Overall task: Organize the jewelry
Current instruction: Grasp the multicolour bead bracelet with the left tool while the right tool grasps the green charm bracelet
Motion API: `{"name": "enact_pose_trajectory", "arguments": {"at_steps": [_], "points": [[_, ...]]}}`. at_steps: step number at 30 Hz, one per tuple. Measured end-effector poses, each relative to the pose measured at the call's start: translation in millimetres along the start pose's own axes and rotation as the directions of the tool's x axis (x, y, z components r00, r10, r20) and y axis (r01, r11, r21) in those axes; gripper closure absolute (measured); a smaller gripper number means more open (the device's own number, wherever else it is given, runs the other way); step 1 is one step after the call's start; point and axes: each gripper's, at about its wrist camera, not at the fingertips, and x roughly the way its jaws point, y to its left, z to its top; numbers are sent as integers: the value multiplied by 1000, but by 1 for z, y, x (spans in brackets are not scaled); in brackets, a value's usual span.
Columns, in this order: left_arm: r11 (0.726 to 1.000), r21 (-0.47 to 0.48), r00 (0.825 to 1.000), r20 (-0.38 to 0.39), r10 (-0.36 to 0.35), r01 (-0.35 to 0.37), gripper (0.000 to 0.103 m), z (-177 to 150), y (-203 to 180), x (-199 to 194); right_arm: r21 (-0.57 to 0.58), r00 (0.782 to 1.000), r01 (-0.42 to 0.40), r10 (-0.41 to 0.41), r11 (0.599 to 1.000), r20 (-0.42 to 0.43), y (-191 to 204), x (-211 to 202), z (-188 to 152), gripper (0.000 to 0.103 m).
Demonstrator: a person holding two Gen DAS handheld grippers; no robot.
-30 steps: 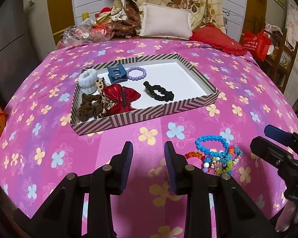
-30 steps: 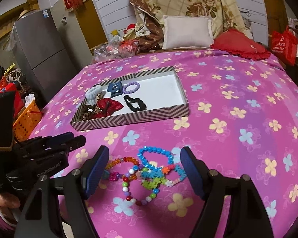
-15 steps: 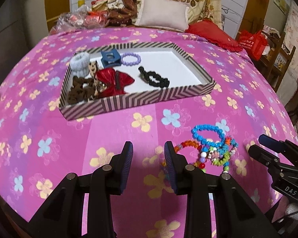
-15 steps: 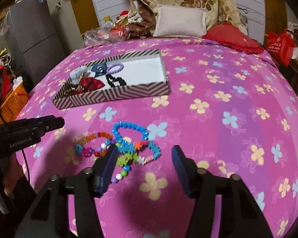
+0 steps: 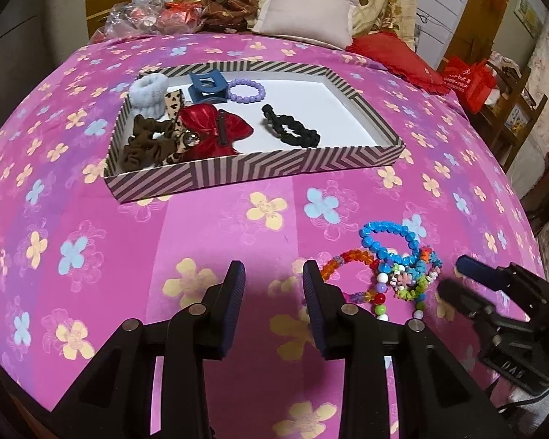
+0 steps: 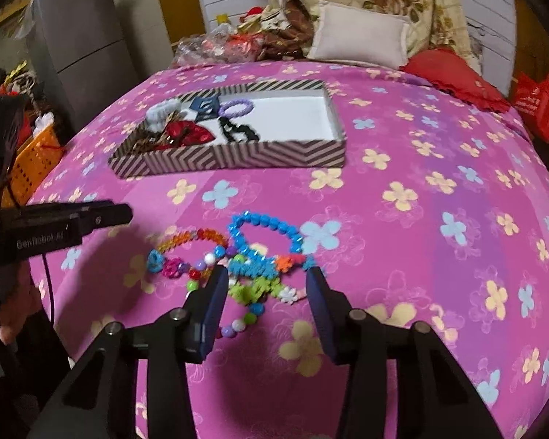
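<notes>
The striped tray [image 5: 260,173] holds hair accessories and 1 purple bracelet [image 5: 246,90], while the tangled beaded bracelets [image 6: 252,263] lie on the bedspread between the right gripper [image 6: 265,289]'s jaws, which have just been closing without pressing them; the left gripper [image 5: 272,294] hangs part-open and empty.

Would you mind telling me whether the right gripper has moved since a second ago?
Yes. The right gripper, jaws just closing but empty, has come down toward the bracelet pile, which lies nearer its tips now.

The left gripper [image 5: 273,274] hangs over the pink flowered bedspread [image 5: 73,219] with its jaws apart and nothing between them. A heap of bead bracelets [image 5: 391,267] lies just to its right, with the right gripper [image 5: 457,280] at the heap's far side. Beyond them, a striped tray [image 5: 260,172] holds a red bow [image 5: 216,128], a black scrunchie [image 5: 292,130], a purple bracelet [image 5: 246,91] and a blue hair claw [image 5: 206,86].
</notes>
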Motion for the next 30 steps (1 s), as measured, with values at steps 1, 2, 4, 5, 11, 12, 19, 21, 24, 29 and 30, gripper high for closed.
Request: {"name": "enact_pose_trajectory", "arguments": {"at_steps": [1,2,4,5,11,12,19,21,24,29,30], "points": [[1000,2,1000,-3,-1,1,67,0,-1,1,-8,1000,-4,4,1000,-10,1,2,-1,56],[1000,1,1000,-8,-3,3,67,0,-2,3,-20,1000,-4,4,1000,-18,4,3,-3,57],[1000,-3,1000,-17,-9,9,67,0,-3,6,-29,1000,-7,6,1000,-24,6,5,-4,57],[1000,-4,1000,-20,-10,10,67,0,-3,7,-26,1000,-12,11,1000,-27,6,6,-3,57],[1000,-7,1000,-24,-12,12,67,0,-5,10,31,999,-35,36,999,-38,1,18,3,56],[1000,-9,1000,-25,-15,15,67,1,-5,10,44,998,-41,43,998,-45,0,21,5,56],[999,-9,998,-27,-48,48,67,4,-11,10,151,994,-87,95,985,-46,-11,41,6,56],[998,-2,998,-31,-55,55,67,5,-14,11,181,992,-116,124,977,-33,-16,44,4,69],[998,3,997,-43,-66,66,67,4,-18,14,233,985,-164,170,959,-7,-27,45,0,83],[994,6,991,-76,-106,107,67,3,-26,19,217,989,-148,141,965,47,-33,29,2,89],[992,6,989,-86,-122,122,67,3,-29,21,215,989,-145,135,966,61,-35,24,4,89]]}}
